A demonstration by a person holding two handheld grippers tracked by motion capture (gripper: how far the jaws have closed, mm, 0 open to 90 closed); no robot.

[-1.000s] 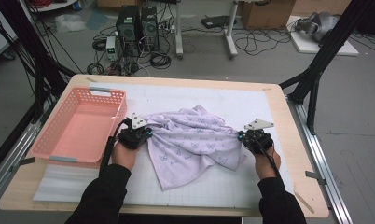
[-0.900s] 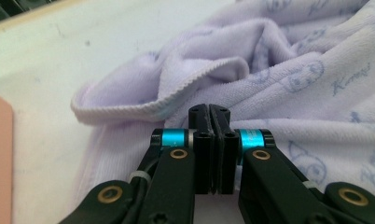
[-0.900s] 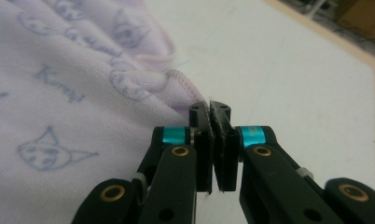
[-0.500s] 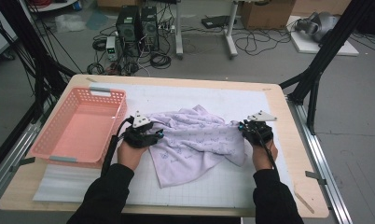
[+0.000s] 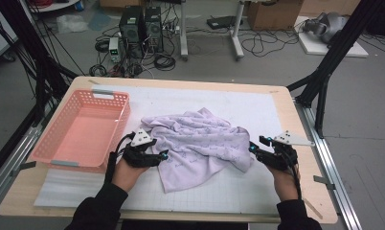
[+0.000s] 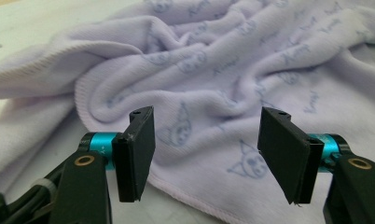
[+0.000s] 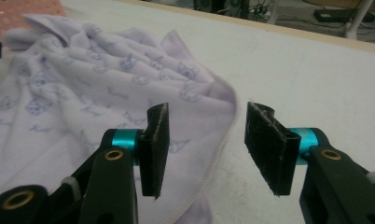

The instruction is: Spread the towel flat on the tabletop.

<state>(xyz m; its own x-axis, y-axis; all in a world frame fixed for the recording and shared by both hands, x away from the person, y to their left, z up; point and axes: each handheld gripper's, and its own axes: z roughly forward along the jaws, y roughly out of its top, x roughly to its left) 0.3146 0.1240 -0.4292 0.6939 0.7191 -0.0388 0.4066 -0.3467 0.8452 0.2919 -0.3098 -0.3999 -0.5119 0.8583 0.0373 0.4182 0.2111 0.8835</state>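
Lying crumpled mid-table on a white mat (image 5: pixel 277 112), a lilac towel (image 5: pixel 200 143) hides its own folds. Left gripper (image 5: pixel 163 156) and right gripper (image 5: pixel 254 146), jaws just opened apart, hold nothing at its edges.

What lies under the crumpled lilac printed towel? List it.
The crumpled lilac printed towel lies on a white gridded mat over the pale wooden table. Its folds cover the mat beneath, so anything there is hidden.

The towel (image 5: pixel 200 143) lay crumpled on the mat (image 5: pixel 257 108) at the table's (image 5: pixel 296 124) centre, the basket (image 5: pixel 83 129) just left of it, the left gripper (image 5: pixel 164 155) and right gripper (image 5: pixel 253 146) flanking its near edges.
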